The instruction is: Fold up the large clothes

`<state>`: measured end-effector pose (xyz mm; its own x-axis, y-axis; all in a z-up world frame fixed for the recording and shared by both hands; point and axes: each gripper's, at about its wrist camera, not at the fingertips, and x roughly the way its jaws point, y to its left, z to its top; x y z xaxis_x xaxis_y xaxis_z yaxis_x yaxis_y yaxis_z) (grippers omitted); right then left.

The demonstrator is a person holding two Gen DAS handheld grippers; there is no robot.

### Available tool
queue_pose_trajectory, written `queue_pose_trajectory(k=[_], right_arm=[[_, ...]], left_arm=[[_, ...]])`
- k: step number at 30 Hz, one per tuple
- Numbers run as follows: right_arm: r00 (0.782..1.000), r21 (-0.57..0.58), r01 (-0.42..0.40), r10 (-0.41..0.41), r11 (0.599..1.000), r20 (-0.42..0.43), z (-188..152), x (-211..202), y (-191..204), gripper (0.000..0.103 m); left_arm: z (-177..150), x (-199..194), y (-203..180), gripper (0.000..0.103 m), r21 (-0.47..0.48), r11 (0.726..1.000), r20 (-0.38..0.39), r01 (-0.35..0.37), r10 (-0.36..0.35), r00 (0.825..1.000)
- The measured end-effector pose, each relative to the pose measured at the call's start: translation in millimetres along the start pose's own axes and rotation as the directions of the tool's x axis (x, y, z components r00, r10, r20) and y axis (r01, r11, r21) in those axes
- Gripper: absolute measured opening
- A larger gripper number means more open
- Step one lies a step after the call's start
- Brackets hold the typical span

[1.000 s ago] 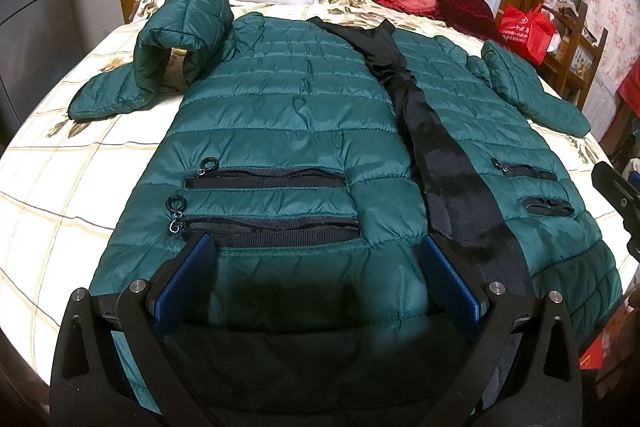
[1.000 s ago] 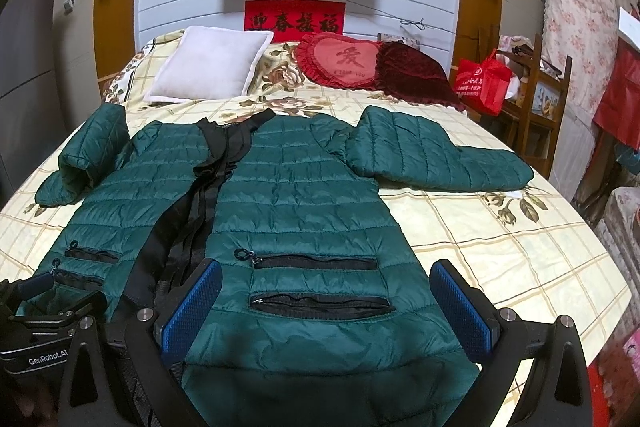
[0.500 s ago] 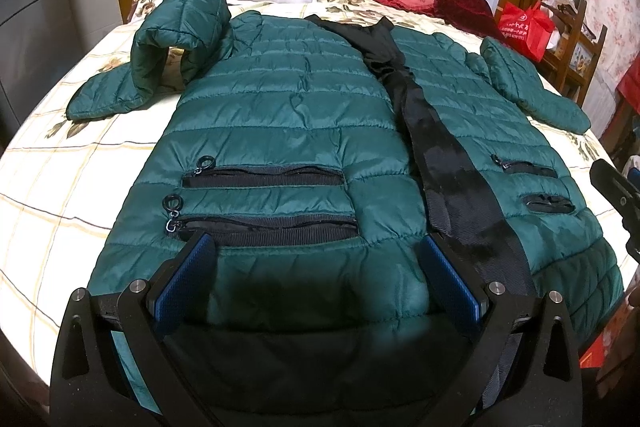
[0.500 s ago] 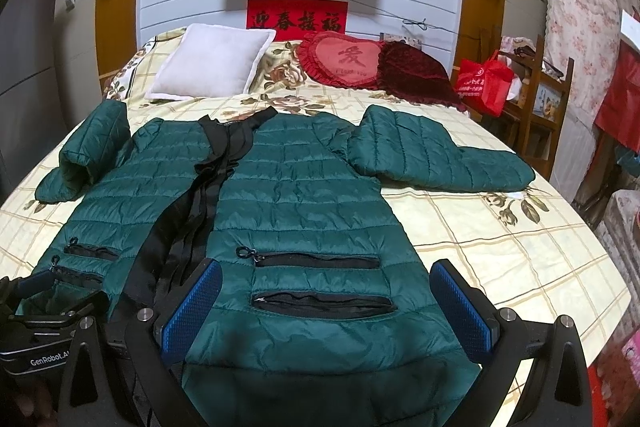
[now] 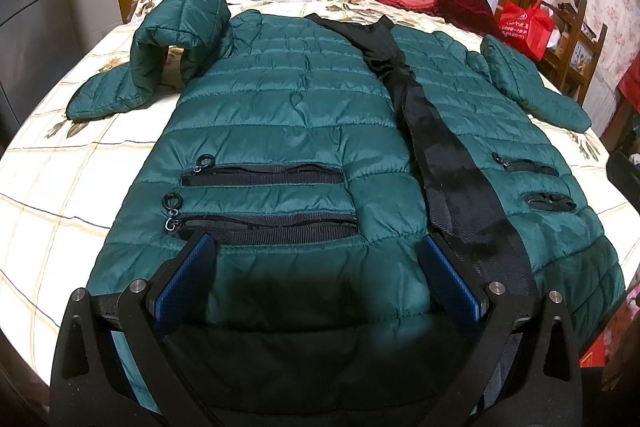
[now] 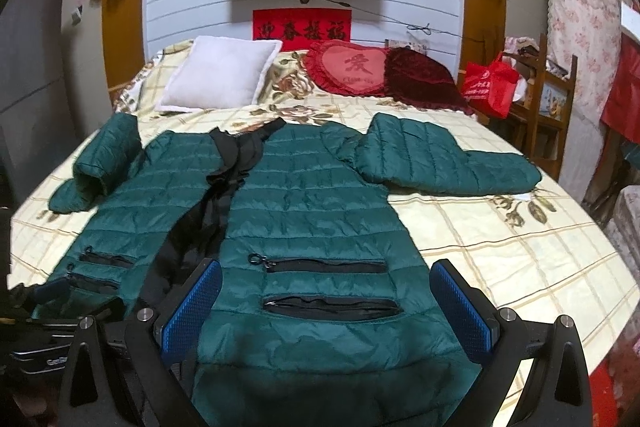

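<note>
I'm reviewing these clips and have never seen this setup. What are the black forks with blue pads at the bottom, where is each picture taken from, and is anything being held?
There is no robot here. A person carries two hand-held grippers, each with a wide-angle camera looking forward along its two fingers, so each picture is one tool's own view. The forks are those fingers, lined with blue pads.

One picture comes from the left gripper, the other from the right gripper. Both are open and hold nothing, poised over the near hem of a green quilted jacket.

The jacket lies spread front-up on a bed, black lining showing down the middle. Its sleeve on the left side is bunched up; the other sleeve lies flat. A white pillow and a red heart cushion sit at the far end.
</note>
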<state>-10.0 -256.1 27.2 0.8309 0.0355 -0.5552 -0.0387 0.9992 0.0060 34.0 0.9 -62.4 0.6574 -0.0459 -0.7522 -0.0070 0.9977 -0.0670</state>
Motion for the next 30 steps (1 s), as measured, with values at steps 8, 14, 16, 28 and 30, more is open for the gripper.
queue_pose_trajectory(k=[8, 14, 16, 28, 30], right_arm=[[0.996, -0.006, -0.086, 0.086, 0.996, -0.013, -0.5, 1.3, 6.0, 0.103], [0.995, -0.043, -0.094, 0.096, 0.995, 0.036, 25.5, 14.6, 11.4, 0.103], [0.996, -0.049, -0.081, 0.083, 0.996, 0.041, 36.5, 23.0, 13.6, 0.103], [0.997, -0.157, -0.072, 0.076, 0.985, 0.016, 48.6, 100.9, 33.4, 0.103], [0.995, -0.23, -0.08, 0.091, 0.97, 0.035, 43.4, 110.3, 28.2, 0.103]], left_arm=[[0.5, -2.0, 4.6, 0.103, -0.036, 0.999, 0.012, 0.02, -0.02, 1.0], [34.4, -8.4, 15.8, 0.103, -0.001, 1.0, 0.02, 0.011, -0.011, 1.0], [54.9, -5.2, 25.2, 0.103, -0.022, 1.0, 0.011, -0.008, 0.008, 1.0], [91.3, 59.3, 34.1, 0.103, -0.049, 0.997, 0.031, -0.064, 0.066, 0.997], [83.1, 72.6, 33.7, 0.103, -0.036, 0.997, -0.001, -0.075, 0.075, 0.997]])
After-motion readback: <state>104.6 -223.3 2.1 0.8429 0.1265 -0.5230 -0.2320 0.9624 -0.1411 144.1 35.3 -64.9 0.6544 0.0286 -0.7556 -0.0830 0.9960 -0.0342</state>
